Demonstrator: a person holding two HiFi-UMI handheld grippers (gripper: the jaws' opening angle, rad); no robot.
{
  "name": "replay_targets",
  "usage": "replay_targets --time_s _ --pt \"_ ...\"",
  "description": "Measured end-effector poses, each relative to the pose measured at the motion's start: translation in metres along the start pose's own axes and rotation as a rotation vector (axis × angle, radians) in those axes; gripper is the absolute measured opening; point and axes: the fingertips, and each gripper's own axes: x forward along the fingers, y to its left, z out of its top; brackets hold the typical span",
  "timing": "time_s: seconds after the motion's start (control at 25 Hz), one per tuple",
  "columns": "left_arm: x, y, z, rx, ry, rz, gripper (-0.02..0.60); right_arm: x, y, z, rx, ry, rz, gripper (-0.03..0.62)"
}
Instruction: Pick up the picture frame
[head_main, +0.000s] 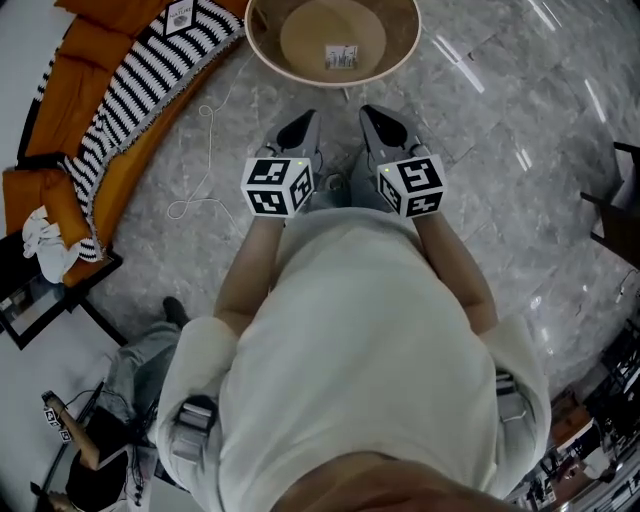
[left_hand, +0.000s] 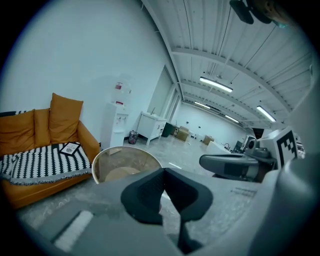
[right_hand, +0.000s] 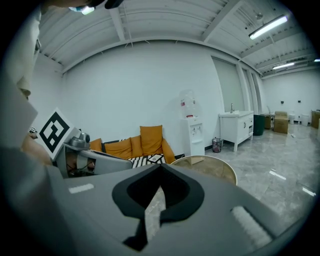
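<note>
left tongs (left_hand: 162, 171), right tongs (right_hand: 160, 168) closed; black-edged picture frame (left_hand: 70, 148) on striped blanket (left_hand: 42, 164).

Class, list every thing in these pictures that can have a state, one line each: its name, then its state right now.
left tongs, shut, empty
right tongs, shut, empty
picture frame, lying flat on the striped blanket, not yet picked up
striped blanket, spread over the seat of the sofa
round table, standing upright ahead of both tongs
</note>
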Motion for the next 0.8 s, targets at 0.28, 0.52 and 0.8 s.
replay_targets --time_s 0.28,0.52,0.8 --pt "0.043 0.029 -0.008 -0.035 0.039 0.044 0.000 0.033 -0.034 -0.016 0.020 0.058 0.004 0.002" --pt "0.089 0.051 -0.016 -0.074 0.087 0.077 0.000 0.072 -0.075 -0.031 0.024 0.112 0.016 0.002" --pt "0.143 0.081 -0.039 -0.094 0.144 0.115 0.000 0.121 -0.109 -0.052 0.007 0.168 0.051 0.002"
